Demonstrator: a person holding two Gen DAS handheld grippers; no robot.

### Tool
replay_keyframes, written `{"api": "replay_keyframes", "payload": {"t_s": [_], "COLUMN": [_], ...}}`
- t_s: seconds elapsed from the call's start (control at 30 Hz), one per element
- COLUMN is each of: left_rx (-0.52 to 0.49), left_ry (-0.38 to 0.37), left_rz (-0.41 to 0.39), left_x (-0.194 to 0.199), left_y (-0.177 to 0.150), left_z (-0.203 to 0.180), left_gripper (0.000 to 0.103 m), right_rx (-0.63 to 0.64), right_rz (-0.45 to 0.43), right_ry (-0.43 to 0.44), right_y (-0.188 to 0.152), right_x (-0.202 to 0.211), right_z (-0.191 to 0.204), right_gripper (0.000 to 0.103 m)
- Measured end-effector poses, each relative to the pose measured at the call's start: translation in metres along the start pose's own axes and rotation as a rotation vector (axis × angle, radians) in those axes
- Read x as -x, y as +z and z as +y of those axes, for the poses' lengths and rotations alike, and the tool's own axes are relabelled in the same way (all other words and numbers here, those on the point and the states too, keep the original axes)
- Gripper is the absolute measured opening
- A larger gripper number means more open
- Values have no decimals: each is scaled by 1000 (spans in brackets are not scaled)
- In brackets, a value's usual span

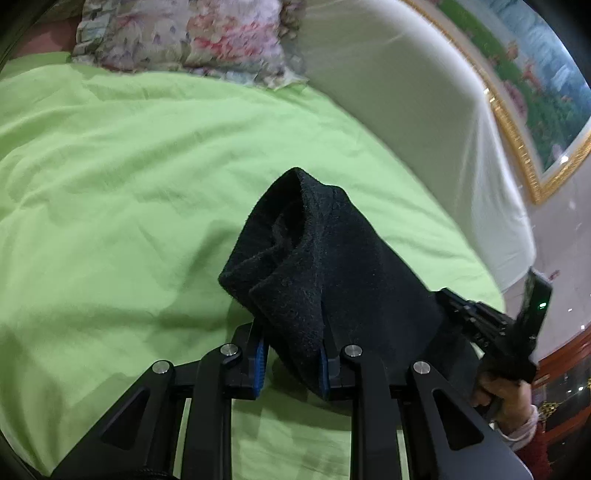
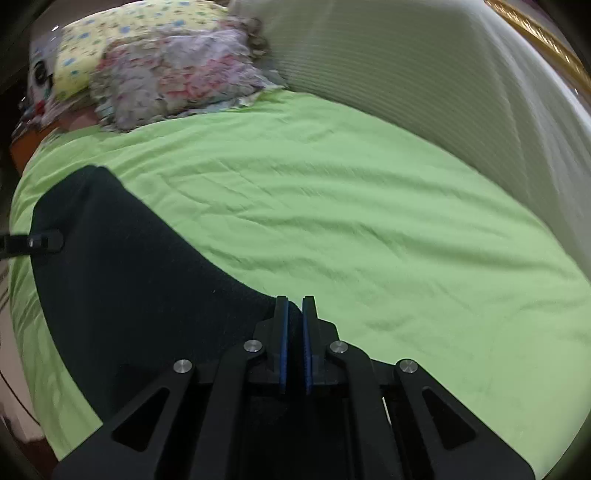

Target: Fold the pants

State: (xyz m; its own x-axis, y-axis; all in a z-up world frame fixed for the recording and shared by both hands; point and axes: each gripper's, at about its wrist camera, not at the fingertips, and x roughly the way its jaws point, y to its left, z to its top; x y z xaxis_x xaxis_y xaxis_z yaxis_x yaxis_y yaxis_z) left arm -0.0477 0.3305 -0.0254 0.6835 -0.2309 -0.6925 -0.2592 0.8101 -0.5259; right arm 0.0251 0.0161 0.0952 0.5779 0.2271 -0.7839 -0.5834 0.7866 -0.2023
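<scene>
pants (image 1: 325, 273): black, fuzzy fleece-like knit, bunched on the green sheet (image 1: 110, 203); in the left wrist view a folded end rises up and away from the camera as a rounded tube mouth.
long axis: in the right wrist view the pants (image 2: 122, 280) stretch from the far left down to the near centre, a wide dark band across the sheet (image 2: 369, 221).
left gripper (image 1: 291, 360): jaws partly closed, blue ribbed pads gripping a thick fold of the pants.
right gripper (image 2: 294, 343): jaws clenched, pads almost touching, pants edge pinched between them.
left view only: right gripper (image 1: 476, 314) at far right with a hand (image 1: 506, 395) on its handle; gold-framed picture (image 1: 532, 92) on the wall.
right view only: left gripper tip (image 2: 44, 242) poking in at far left onto the pants; yellow dotted pillow (image 2: 122, 33).
both views: floral pillow (image 1: 184, 33) far left; white ribbed cover (image 2: 424, 85) far right, smooth and draped.
sheet: thin cotton look, light creases.
</scene>
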Motion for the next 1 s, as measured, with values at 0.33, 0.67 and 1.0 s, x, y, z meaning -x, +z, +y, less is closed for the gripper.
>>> {"api": "replay_keyframes", "payload": {"t_s": [0.33, 0.67, 1.0], "left_rx": [-69, -109, -281], "left_ry": [138, 122, -20], "left_rz": [-23, -87, 45], "left_x": [3, 41, 4], "left_y": [-2, -3, -46], "left_z": [2, -37, -136], "left_gripper": [46, 58, 67], "right_rx": [-181, -433, -720], "right_rz": [9, -73, -131], "right_ry": [-2, -17, -138], "right_y": [-22, -93, -203], "right_x": [4, 91, 168], "right_z": [-18, -56, -93], "right_gripper": [16, 34, 41]}}
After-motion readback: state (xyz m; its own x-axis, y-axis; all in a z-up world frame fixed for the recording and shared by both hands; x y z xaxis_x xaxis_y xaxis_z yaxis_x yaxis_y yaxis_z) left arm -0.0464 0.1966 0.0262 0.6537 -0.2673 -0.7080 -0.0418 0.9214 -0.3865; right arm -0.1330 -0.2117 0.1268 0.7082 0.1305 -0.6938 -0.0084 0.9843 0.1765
